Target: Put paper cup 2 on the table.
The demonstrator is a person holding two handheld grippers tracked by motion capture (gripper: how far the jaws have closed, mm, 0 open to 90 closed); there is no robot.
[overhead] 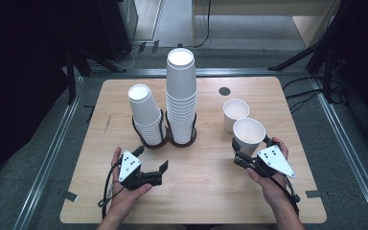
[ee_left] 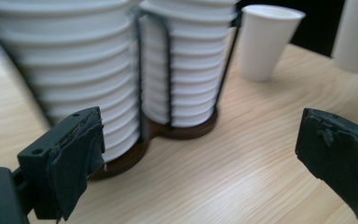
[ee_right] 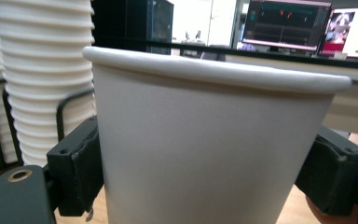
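High view: the wooden table (overhead: 201, 191) carries two stacks of white paper cups in a dark wire holder (overhead: 165, 136) near its middle. The short stack (overhead: 146, 115) stands on the left of the holder, the tall stack (overhead: 181, 96) on the right, the two just beside each other. To the right of them a single loose cup (overhead: 235, 114) stands upright on the bare wood, with a small dark disc (overhead: 224, 91) on the table behind it. The right gripper (overhead: 251, 151) pinches a second cup (overhead: 249, 136) by its sides, just in front of the loose cup and almost touching it. The left gripper (overhead: 151, 159) sits in front of the holder with its jaws spread and nothing between them.

Left gripper view: the two black jaws stand wide apart over bare wood. The holder's brown base (ee_left: 177, 133) and both stacks lie close ahead, the nearer stack rising just behind the jaw on the left of this view. The loose cup (ee_left: 265, 42) stands farther back, well clear.

Right gripper view: the held cup (ee_right: 205, 149) sits upright between the jaws, both pressing on its wall. It blocks most of the sight ahead. The tall stack (ee_right: 46, 74) rises at the left behind it; monitors (ee_right: 289, 28) show in the background.
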